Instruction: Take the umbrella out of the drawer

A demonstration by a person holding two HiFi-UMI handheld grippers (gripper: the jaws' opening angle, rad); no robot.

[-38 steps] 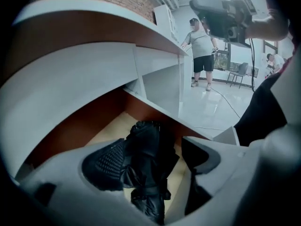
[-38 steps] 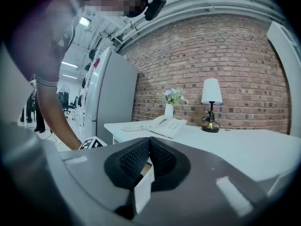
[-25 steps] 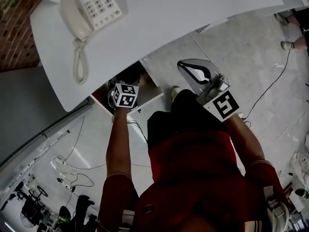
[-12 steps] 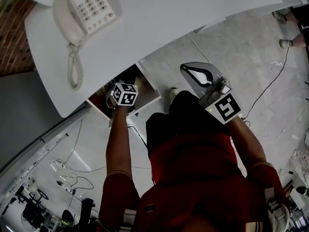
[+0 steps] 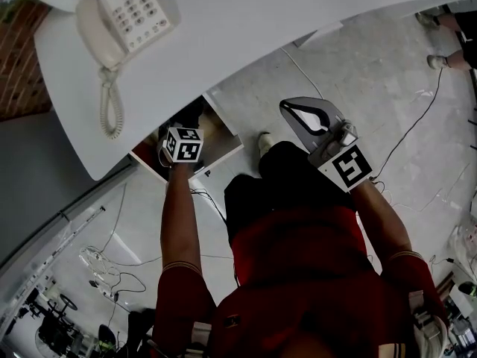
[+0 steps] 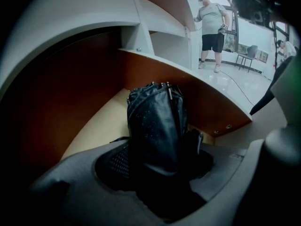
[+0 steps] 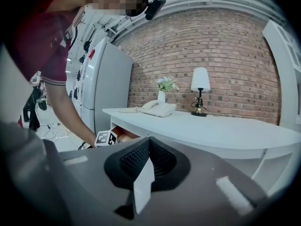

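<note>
- The white desk [image 5: 298,21] fills the top of the head view, and everything is happening under its near edge, below the end where the phone [image 5: 123,17] sits
- The drawer [image 5: 227,142] is pulled out from under that edge, its wooden floor and brown walls open to me
- The umbrella [image 6: 157,126], black and folded, lies inside the drawer, its bunched end pointing away from me towards the far wall
- My left claw [image 6: 157,171] is down in the drawer with the jaws closing round the umbrella; it sits right between them, but I can't yet call the pads pressed home
- My right claw [image 7: 146,168] is clenched on nothing, held out over the floor well clear of the drawer
- So this is the grasp step: I reckon I need to finish the squeeze until it feels firm, then lift up and back towards me, clear of the drawer's front rim and the desk's underside
</note>
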